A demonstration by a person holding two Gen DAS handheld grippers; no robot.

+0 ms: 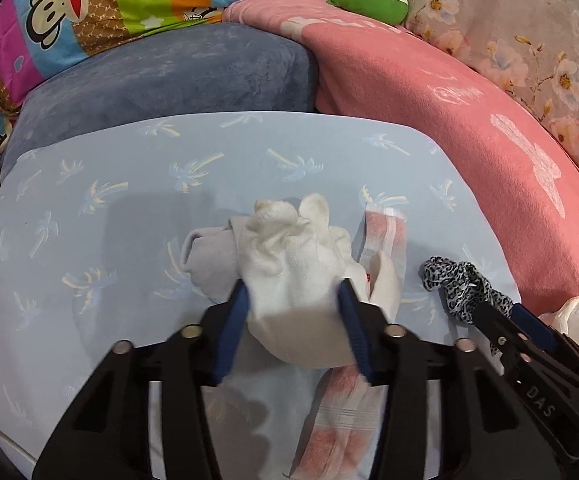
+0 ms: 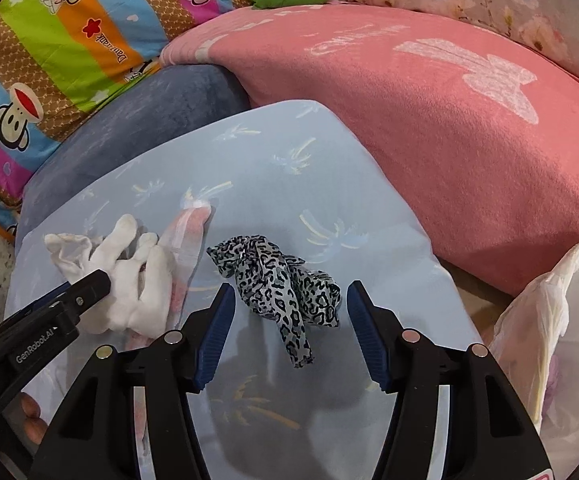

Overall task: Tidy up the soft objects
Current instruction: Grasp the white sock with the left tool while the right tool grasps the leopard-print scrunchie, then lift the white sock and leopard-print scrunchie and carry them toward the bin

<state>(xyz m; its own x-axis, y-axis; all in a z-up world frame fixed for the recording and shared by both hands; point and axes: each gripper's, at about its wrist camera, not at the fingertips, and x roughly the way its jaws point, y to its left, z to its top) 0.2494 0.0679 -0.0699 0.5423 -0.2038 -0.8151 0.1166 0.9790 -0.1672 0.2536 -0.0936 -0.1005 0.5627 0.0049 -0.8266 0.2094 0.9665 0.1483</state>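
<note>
Left hand-held gripper [image 1: 293, 292] pinches the white sock [image 1: 289, 264], its long axis pointing away; right one [image 2: 291, 300] spread.

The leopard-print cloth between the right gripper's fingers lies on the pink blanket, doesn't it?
Not quite. The leopard-print cloth sits between the right gripper's open fingers, but on the light blue palm-print sheet; the pink blanket lies beyond it, as the right wrist view shows.

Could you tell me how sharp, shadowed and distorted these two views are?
Left wrist view: left tongs and white sock slightly motion-blurred; strong fisheye bending, dark corners. Right wrist view: leopard cloth crisp, soft shadow beneath right tongs, same bending.
</note>
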